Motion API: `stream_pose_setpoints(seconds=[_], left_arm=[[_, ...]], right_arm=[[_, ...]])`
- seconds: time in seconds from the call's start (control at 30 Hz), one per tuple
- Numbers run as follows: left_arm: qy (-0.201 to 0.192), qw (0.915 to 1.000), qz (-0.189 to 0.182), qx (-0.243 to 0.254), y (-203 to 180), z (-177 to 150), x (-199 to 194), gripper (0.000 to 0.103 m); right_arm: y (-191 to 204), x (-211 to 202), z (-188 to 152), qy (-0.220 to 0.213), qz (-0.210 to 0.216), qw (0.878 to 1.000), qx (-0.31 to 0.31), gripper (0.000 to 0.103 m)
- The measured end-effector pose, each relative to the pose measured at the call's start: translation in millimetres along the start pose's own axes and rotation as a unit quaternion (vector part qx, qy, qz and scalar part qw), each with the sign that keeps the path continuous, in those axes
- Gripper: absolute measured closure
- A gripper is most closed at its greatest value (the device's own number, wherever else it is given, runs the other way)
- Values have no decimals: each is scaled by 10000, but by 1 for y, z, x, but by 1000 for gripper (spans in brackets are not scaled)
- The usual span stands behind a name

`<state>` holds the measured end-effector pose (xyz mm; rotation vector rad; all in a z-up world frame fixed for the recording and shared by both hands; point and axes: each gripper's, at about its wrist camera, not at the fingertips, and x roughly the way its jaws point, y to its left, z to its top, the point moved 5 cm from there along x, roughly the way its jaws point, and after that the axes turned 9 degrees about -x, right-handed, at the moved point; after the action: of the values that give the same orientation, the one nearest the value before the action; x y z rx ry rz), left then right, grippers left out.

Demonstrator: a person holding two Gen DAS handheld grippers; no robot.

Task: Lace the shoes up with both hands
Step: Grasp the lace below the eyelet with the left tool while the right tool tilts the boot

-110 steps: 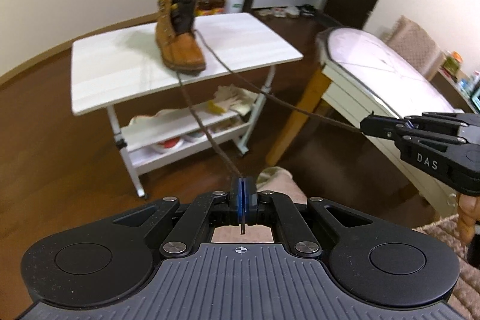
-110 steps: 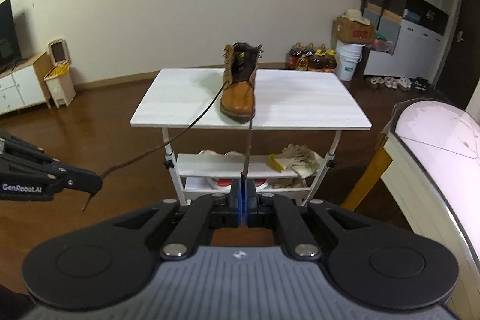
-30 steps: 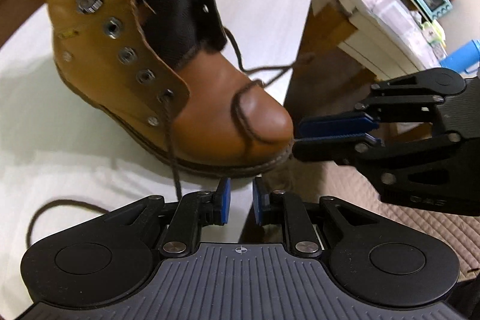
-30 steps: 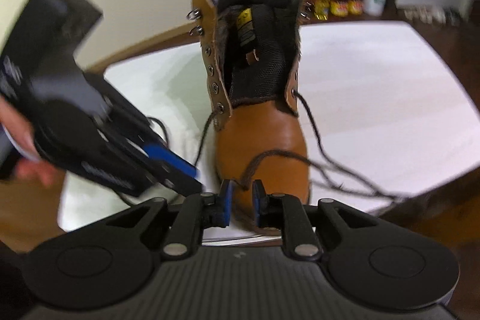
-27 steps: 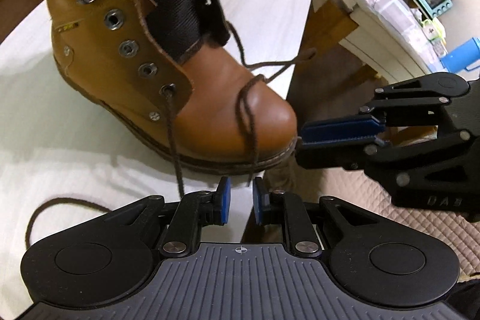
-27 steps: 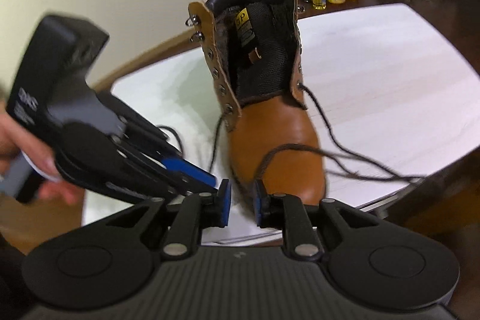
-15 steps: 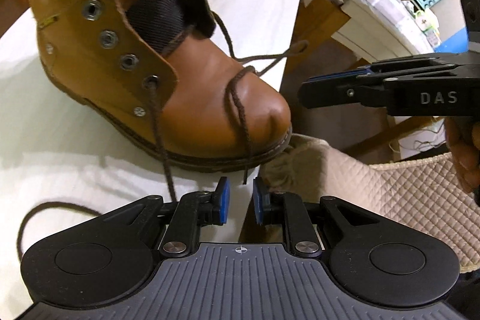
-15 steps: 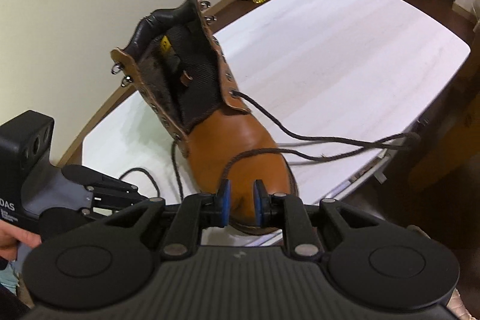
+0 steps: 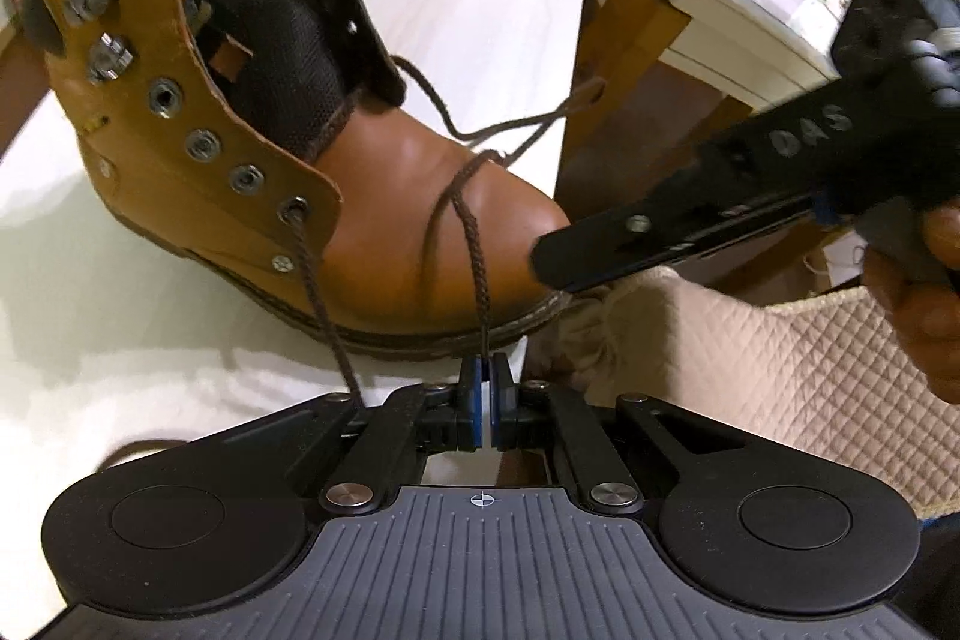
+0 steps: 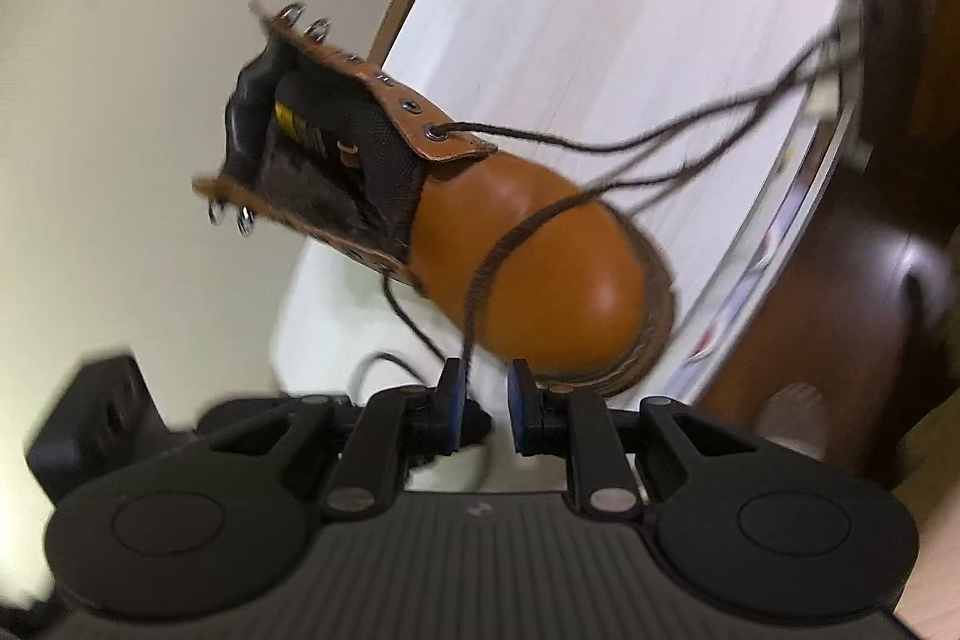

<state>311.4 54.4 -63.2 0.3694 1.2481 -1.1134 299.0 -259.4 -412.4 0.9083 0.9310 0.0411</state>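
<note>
On worktop (image 9: 480, 10): boot (image 9: 390, 196), near edge, only lowest eyelets laced; left tool (image 9: 485, 388) pinched on lace (image 9: 471, 244) end over toe; right tool (image 10: 483, 400) parted, empty; risk judged: thin lace slipping out, or pull dragging boot off edge.

The only readable lettering is "DAS", in pale raised capitals on the black side of the right gripper (image 9: 543, 265), up and to the right of the left gripper's own fingertips; the boot's yellow tongue tag is too blurred to read.
</note>
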Motion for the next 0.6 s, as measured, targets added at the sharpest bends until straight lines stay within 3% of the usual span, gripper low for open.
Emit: stream_pose_setpoints(seconds=[0.27,0.3,0.33,0.4,0.6], left_arm=[[47,9998,42,182,0,-1,-7,101],[48,9998,33,190,1,-1,-8,101],[37,9999,24,155,2,-1,-9,101],[5,10000,11,49,6,0,-13,101],[-259,9988,33,-406,23,8,-29,98]], right_arm=[[2,22,-3,214,590,9966,532,85],[2,24,-3,238,613,9963,553,87],[3,25,-3,273,639,9960,568,97],[6,26,-3,288,635,9962,516,100],[14,13,16,-295,573,9967,488,100]])
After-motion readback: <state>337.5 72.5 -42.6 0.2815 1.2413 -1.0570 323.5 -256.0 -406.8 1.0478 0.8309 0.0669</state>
